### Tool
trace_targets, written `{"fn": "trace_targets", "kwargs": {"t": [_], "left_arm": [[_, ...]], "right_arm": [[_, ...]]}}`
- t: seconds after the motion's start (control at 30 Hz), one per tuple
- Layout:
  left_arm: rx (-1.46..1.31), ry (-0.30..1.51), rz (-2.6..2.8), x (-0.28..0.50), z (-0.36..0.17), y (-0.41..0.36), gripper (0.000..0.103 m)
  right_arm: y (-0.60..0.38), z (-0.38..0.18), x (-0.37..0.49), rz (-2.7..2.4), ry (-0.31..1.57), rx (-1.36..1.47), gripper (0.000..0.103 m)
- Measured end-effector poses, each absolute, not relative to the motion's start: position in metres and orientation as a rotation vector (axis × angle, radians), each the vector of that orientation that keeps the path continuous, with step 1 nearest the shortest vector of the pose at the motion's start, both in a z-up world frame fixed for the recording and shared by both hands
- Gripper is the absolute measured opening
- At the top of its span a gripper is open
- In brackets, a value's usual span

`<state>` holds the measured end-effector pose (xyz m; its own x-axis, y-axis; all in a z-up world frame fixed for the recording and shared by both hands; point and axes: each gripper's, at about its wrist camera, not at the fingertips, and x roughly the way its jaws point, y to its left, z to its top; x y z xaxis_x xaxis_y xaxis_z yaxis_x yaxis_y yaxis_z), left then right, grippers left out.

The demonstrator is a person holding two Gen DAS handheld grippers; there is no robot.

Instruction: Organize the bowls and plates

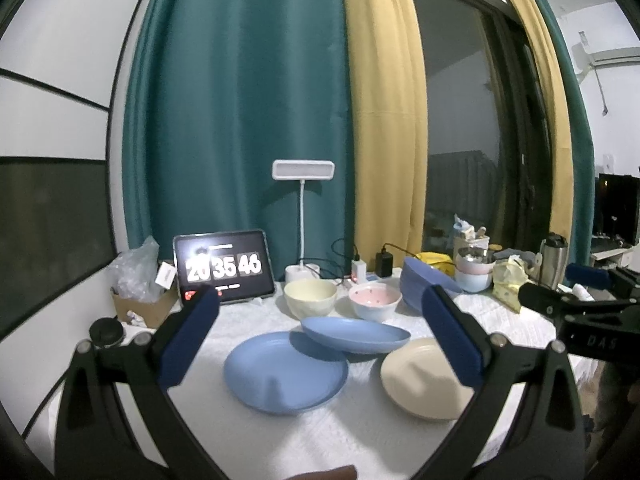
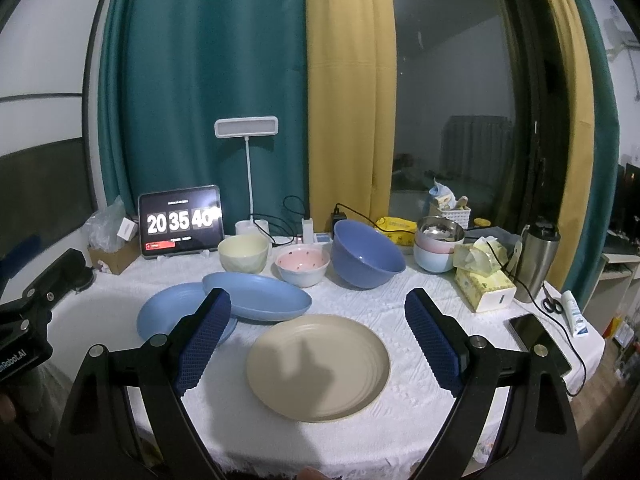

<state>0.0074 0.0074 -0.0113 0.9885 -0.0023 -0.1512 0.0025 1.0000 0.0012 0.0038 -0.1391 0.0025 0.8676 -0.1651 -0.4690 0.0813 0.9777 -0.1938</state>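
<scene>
Right wrist view: right gripper point(image 2: 318, 340) fingers hovering wide apart, holding nothing, round beige plastic plate point(image 2: 318, 366) lying between them; next, closing on its rim.

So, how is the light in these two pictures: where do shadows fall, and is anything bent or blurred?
Left wrist view: the curtains bow outward from the fisheye, and a soft shadow lies on the round blue plate. Right wrist view: a gripper-shaped shadow falls on the beige plate, the tablet clock glares so that its last digit is hard to read, and the dark window shows faint reflections.
</scene>
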Motion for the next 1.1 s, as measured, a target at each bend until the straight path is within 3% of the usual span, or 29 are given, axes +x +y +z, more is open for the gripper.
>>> {"fn": "trace_targets", "kwargs": {"t": [1.1], "left_arm": [[0.084,0.482,-0.079,0.128,-0.084,-0.063,0.102]], "right_arm": [[-0.220,-0.072,0.074,-0.174,0.702,-0.096,0.092]]}}
